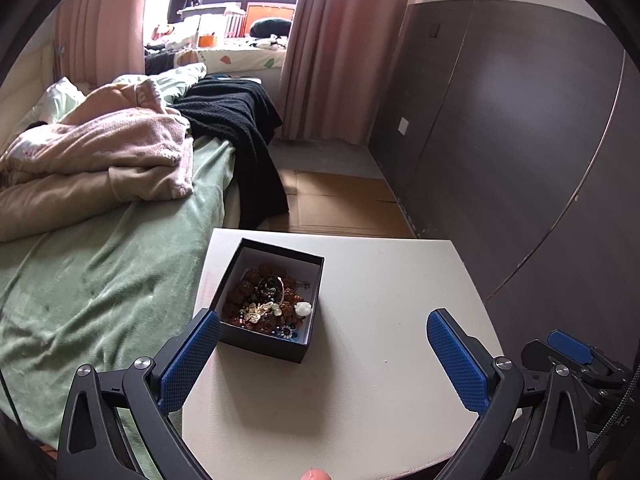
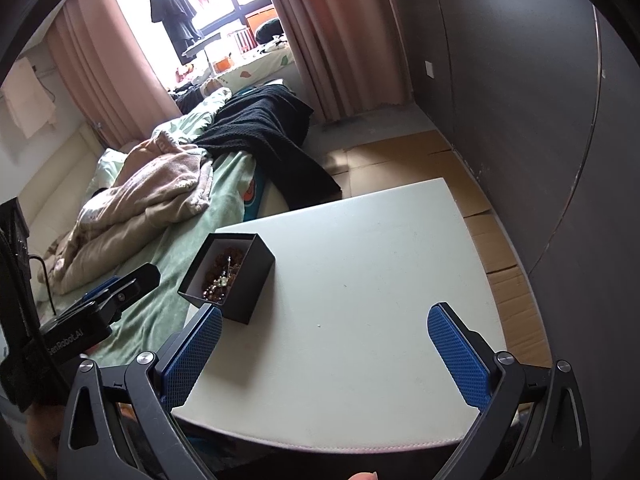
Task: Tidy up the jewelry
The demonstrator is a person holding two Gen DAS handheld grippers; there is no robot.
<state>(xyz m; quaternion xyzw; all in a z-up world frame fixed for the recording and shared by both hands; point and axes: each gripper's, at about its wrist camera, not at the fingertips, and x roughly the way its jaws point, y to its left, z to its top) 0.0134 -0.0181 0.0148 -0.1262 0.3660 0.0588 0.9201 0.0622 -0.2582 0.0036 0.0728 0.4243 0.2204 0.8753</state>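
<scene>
Black claw (image 1: pixel 323 320), blue textured pads (image 1: pixel 456 360)

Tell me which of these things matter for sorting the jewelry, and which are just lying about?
For the job:
- black box on the white table
- jewelry heaped inside it
- left gripper, open
- right gripper, open

Lying about:
- pink blanket on the bed
- black throw
- green bedspread
- curtains
- cardboard on the floor

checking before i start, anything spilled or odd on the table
Nothing spilled. The jewelry is a tangled heap inside the open black box, which sits askew on the table.
</scene>
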